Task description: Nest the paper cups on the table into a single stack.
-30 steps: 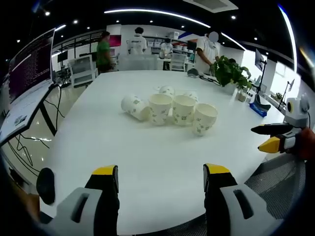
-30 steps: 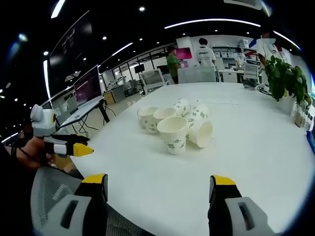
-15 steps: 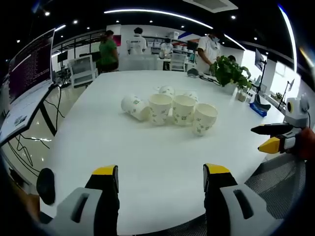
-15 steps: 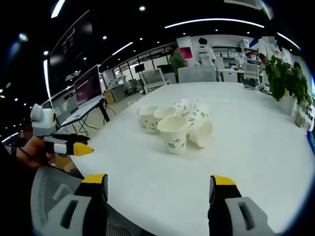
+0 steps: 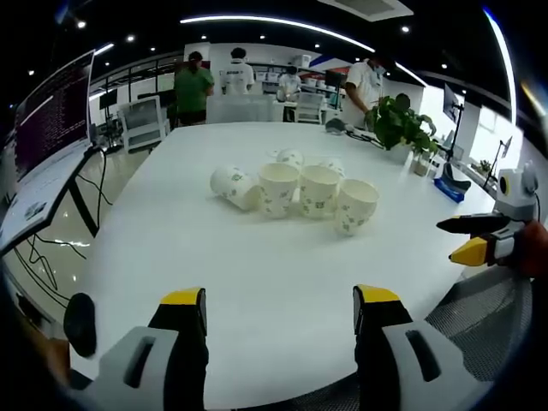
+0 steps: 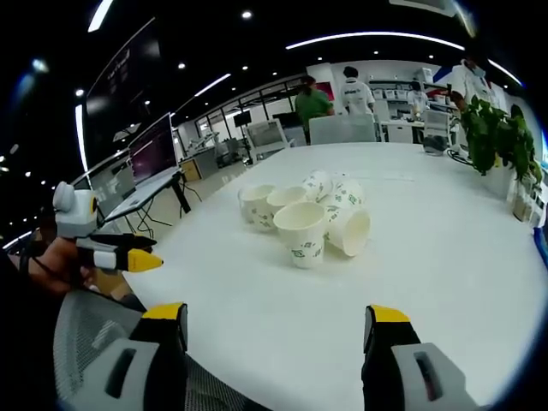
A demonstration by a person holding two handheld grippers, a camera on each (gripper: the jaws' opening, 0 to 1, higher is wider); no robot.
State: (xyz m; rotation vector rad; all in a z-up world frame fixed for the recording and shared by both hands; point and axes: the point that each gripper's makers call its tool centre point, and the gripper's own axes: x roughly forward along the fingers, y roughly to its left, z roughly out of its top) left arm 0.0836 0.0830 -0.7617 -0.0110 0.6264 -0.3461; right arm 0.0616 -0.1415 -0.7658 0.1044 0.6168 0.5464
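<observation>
Clearly at the start: no cup is nested yet, and both tools hang back at the near edge
Cups: the paper cups [image 5: 295,188] sit in a loose cluster near the middle of the surface [image 5: 257,274], well ahead of both tools; in the right gripper view the same cluster [image 6: 304,214] lies straight ahead and slightly left
Upright ones: three stand mouth-up in a row in the left gripper view, the rightmost cup [image 5: 355,205] leaning a little
Tipped ones: one cup [image 5: 233,186] lies on its side at the left end of the row, its long axis running across the view; more small cups lie behind the row, their pose hard to read
Left gripper [image 5: 281,318]: jaws spread wide, holding nothing, pointed at the cluster
Right gripper [image 6: 279,332]: jaws likewise wide apart and empty; it also shows at the right edge of the left gripper view, low by the surface's edge
Which is nearer: neither clearly; the right one looks closer to the leaning cup, the left one to the tipped cup
Next move, as a guess: reach forward and take an upright cup by its rim or wall
Surface: a broad white table, bare around the cups
Room: an open office with a potted plant [image 5: 401,127], monitors, chairs and people standing at the far end
</observation>
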